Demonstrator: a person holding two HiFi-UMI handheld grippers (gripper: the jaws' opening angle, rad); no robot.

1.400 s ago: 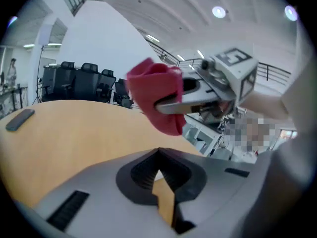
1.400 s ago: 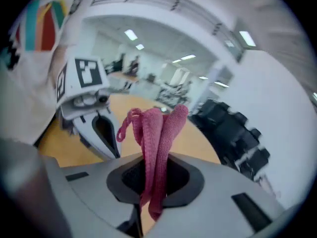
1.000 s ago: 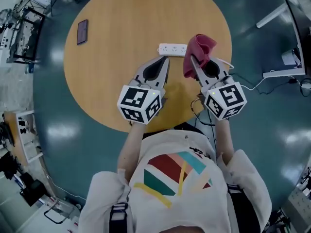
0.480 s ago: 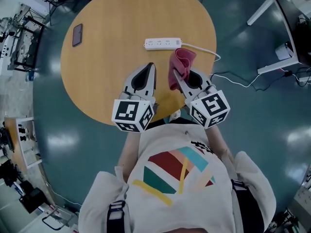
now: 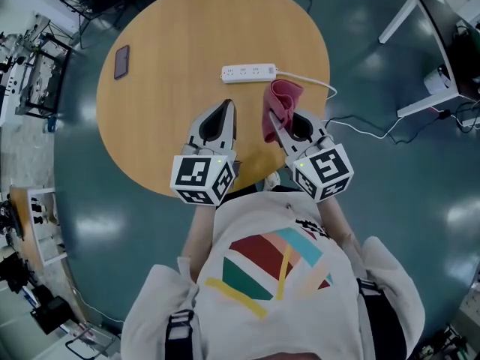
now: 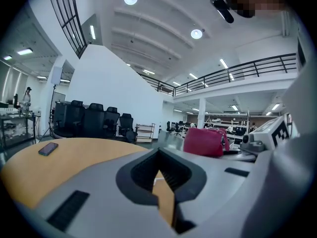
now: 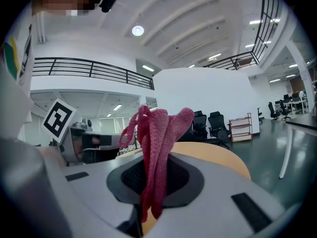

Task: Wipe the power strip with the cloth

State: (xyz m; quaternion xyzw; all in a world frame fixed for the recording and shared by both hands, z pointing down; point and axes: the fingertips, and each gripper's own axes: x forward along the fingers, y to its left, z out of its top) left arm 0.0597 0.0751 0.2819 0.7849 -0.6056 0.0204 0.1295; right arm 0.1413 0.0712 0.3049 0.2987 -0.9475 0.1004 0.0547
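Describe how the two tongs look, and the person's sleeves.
Left tongs and right tongs match: grey wedge-shaped shells with dark ribbed pads inside, each backed by a white cube bearing black square markers. The sleeves are pale and loose.

Round wooden desk (image 5: 172, 21) stands on teal floor (image 5: 420, 201). On desk: white power strip (image 5: 248, 73) twd far right, its white cable (image 5: 309, 80) running off right edge. Dark phone (image 5: 121, 61) at far left, well apart from strip.

Cloth (image 5: 281, 100) end hidden between jaws
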